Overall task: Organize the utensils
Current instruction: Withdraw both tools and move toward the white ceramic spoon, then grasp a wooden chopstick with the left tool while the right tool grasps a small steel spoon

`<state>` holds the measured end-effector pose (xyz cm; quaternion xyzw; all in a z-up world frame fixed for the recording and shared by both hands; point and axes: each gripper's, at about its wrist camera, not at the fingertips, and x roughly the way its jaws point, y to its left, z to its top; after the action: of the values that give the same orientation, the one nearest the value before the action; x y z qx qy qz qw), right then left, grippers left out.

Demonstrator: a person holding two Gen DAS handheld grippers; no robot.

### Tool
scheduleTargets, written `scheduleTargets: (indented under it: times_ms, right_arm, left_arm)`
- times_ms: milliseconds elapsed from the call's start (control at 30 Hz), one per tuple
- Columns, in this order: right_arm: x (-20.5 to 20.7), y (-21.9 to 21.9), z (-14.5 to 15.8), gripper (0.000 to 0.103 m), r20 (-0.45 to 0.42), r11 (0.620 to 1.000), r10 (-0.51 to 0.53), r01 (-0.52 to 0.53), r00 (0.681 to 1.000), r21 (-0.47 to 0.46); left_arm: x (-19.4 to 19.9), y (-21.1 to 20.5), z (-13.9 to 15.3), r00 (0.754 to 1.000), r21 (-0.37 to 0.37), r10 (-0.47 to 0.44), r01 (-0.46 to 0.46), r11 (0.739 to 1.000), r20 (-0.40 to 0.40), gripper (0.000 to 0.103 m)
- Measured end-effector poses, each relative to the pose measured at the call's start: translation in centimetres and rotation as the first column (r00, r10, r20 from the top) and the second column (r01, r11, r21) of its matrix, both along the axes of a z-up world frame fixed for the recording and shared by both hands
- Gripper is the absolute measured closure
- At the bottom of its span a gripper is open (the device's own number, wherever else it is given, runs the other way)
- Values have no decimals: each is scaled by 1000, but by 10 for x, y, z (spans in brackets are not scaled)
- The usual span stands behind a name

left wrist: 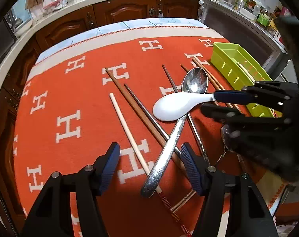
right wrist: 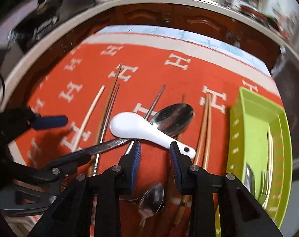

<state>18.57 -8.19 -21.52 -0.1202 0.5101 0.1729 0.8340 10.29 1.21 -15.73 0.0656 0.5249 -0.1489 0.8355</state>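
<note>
Left wrist view: your left gripper [left wrist: 150, 163] hangs unclenched over the crossed pile. The steel spoon [left wrist: 177, 130] runs from bowl at 1 o'clock to textured handle at 7 o'clock, the handle lying between the pads, untouched. The white ceramic spoon [left wrist: 179, 104] lies across it, glossy, handle toward 3 o'clock. The green tray [left wrist: 224, 59] sits at 2 o'clock.

Right wrist view: your right gripper [right wrist: 155, 162] is released, pads either side of the white spoon's handle end, which points to 4 o'clock. Only here do you see cutlery inside the tray, blurred, and a small spoon [right wrist: 152, 199] lying under the jaws.
</note>
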Motion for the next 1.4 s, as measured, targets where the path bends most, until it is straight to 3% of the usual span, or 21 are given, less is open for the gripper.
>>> scheduleTargets:
  times_ms: [167,367,467,567,967,1167,1400]
  right_arm:
    - [11,22,-14,70,46,987,95,-88,994,-136]
    - [29,31,-23,70,18,976,157,-152,987,-155]
    - [43,27,-23,96,-68,989,140,-143,988,-44]
    - [53,23,-23,102,-81,994,112,-113,990,-5]
    - [38,-22,-9,100,-246,975,-5,59,969,213]
    - [3,-40,8,83,-220,968,-73,122,973,218]
    - [-52,-58,16,83,-199,963,-116,159,973,216]
  left_arm:
    - [8,-1,-4,999,-11,1,-1,1000,-34,51]
    - [18,2,-7,997,-43,22,-25,999,-76,57]
    - [19,2,-5,997,-53,30,-34,998,-74,57]
    - [21,3,-2,997,-64,34,-39,997,-73,57]
    - [23,15,0,991,-64,92,-98,993,-93,59]
    - [26,30,-9,982,-43,157,-163,986,-108,59]
    - [30,27,-16,978,-37,177,-182,983,-112,59]
